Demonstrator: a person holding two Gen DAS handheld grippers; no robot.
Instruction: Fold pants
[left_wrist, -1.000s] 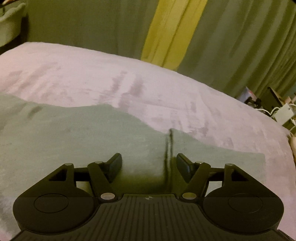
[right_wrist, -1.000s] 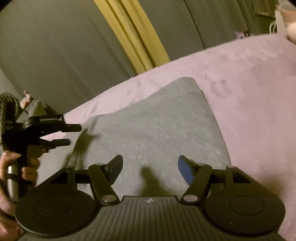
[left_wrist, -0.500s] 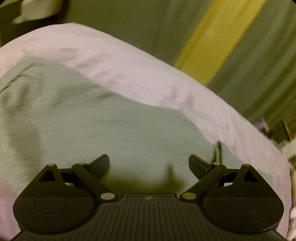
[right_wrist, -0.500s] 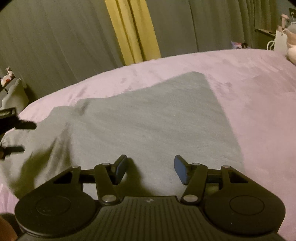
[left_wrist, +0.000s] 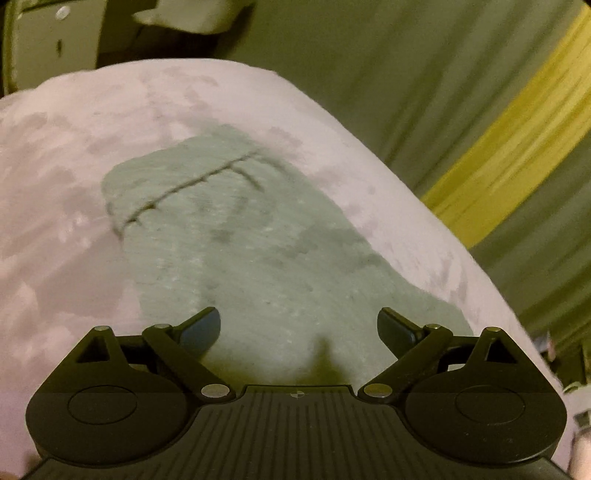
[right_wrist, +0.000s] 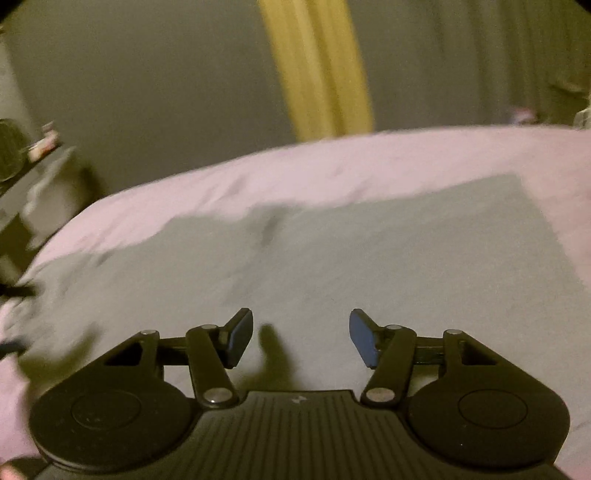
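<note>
Grey-green pants (left_wrist: 258, 258) lie flat on a pink blanket (left_wrist: 55, 184). In the left wrist view a leg runs away from me to a hem with a dark crease (left_wrist: 192, 184). My left gripper (left_wrist: 299, 325) is open and empty just above the cloth. In the right wrist view the pants (right_wrist: 369, 266) spread wide, with a square corner at the far right (right_wrist: 513, 184). My right gripper (right_wrist: 301, 332) is open and empty over the cloth. The view is blurred.
Grey-green curtains with a yellow strip (left_wrist: 517, 147) hang behind the bed; the strip also shows in the right wrist view (right_wrist: 317, 74). A dark shelf with small items (right_wrist: 22, 155) stands at the left. The bed edge curves down at the right (left_wrist: 517, 332).
The left gripper has swung left, bringing the leg hem into view, and its jaws have opened wider. The right gripper has swung left too, still open. The other gripper has slid to the left edge.
</note>
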